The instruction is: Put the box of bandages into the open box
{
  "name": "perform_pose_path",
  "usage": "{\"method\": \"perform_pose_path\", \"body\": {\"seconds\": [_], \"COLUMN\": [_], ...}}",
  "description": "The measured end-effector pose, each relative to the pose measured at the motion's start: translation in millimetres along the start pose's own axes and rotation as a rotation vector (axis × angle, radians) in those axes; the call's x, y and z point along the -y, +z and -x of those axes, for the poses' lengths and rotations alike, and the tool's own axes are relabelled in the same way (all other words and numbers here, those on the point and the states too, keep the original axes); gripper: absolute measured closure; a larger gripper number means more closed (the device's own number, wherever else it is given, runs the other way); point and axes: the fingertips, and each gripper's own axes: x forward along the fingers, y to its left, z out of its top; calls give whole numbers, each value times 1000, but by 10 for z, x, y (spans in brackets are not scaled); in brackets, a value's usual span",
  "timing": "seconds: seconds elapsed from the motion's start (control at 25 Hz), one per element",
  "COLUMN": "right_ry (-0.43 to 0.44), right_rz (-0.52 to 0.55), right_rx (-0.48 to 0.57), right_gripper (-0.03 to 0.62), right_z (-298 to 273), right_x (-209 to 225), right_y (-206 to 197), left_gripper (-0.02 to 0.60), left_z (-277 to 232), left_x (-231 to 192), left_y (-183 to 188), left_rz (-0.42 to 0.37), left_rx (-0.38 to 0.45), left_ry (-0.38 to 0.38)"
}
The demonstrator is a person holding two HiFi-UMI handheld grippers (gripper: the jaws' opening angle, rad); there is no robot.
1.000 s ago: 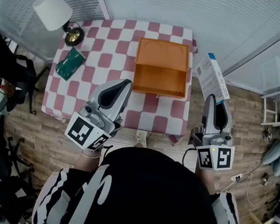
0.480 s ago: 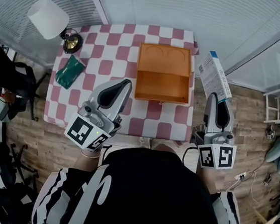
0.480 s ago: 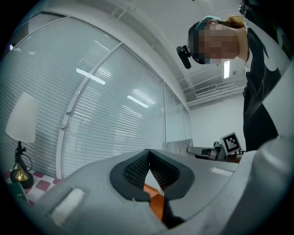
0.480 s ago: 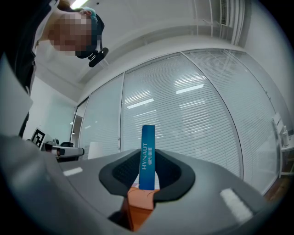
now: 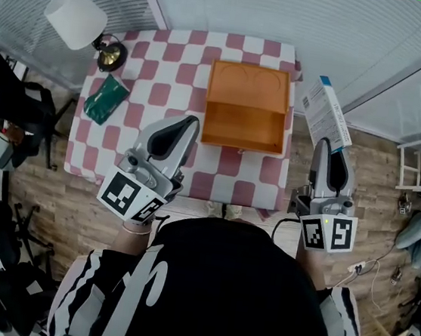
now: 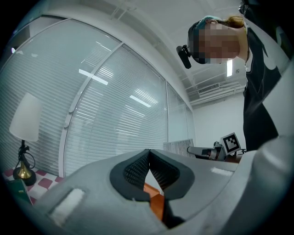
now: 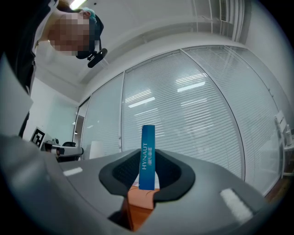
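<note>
The room has glass walls with blinds and a wooden floor. A table (image 5: 164, 47) with a red and white checked cloth carries the orange open box (image 5: 246, 107), a white lamp (image 5: 75, 16) and a green packet (image 5: 106, 97). The left gripper (image 5: 187, 125) is closed with nothing inside. The right gripper (image 5: 328, 149) clamps the box of bandages (image 5: 325, 113), upright, beside the table's right edge and above the floor.
</note>
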Motion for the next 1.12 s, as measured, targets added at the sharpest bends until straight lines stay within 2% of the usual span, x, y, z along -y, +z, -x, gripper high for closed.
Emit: {"method": "perform_pose_path", "body": {"seconds": [0.88, 1.12], "right_ry": [178, 241], "right_rz": [148, 237], "right_rx": [-95, -125], "right_gripper": [516, 516], "right_z": [-33, -44], "right_x": [-123, -229], "right_y": [-182, -266], "left_gripper": [580, 580], "left_z": [79, 91], "left_x": [62, 66], "left_y": [-188, -239], "left_rz": [32, 38], "left_rx": [-13, -23], "left_ry": [76, 86]}}
